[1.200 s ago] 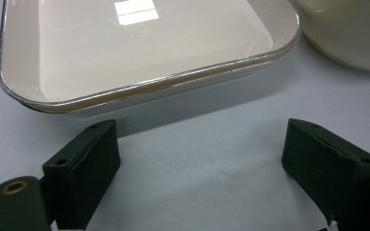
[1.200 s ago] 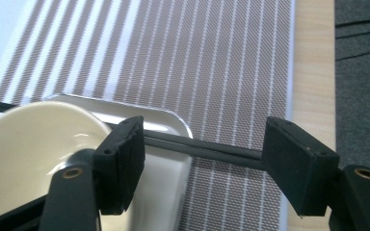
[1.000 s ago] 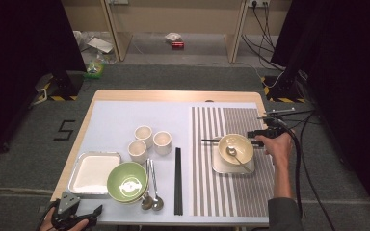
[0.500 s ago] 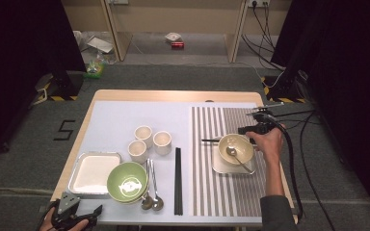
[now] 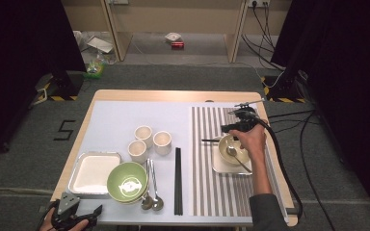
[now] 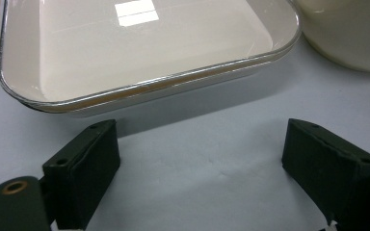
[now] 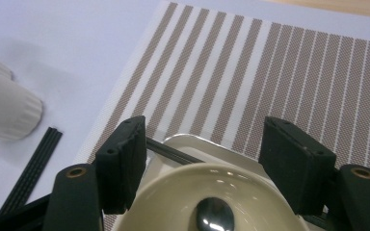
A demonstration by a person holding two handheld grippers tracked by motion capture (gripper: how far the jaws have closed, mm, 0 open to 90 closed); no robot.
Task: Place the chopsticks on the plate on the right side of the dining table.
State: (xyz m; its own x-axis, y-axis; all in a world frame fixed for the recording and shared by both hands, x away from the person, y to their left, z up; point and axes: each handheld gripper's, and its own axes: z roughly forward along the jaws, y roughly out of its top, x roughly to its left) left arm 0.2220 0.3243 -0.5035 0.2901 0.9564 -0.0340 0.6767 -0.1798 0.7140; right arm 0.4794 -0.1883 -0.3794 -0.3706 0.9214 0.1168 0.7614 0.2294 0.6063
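My right gripper (image 5: pixel 231 129) hovers with jaws spread over the far rim of the cream ceramic bowl (image 5: pixel 234 150) — metal spoon (image 7: pixel 215 216) inside, on its small white tray on the striped mat — while my left gripper (image 5: pixel 84 219) rests spread-jawed at the table's near edge.

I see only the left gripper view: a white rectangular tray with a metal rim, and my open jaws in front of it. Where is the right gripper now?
Observer: The right gripper is over a round cream bowl on the brown-striped placemat, with its jaws open.
Operator: Is something inside this bowl?
Observer: Yes, a metal spoon lies in it.
Operator: What is under the bowl?
Observer: A small square tray; a thin black stick lies at its far edge.
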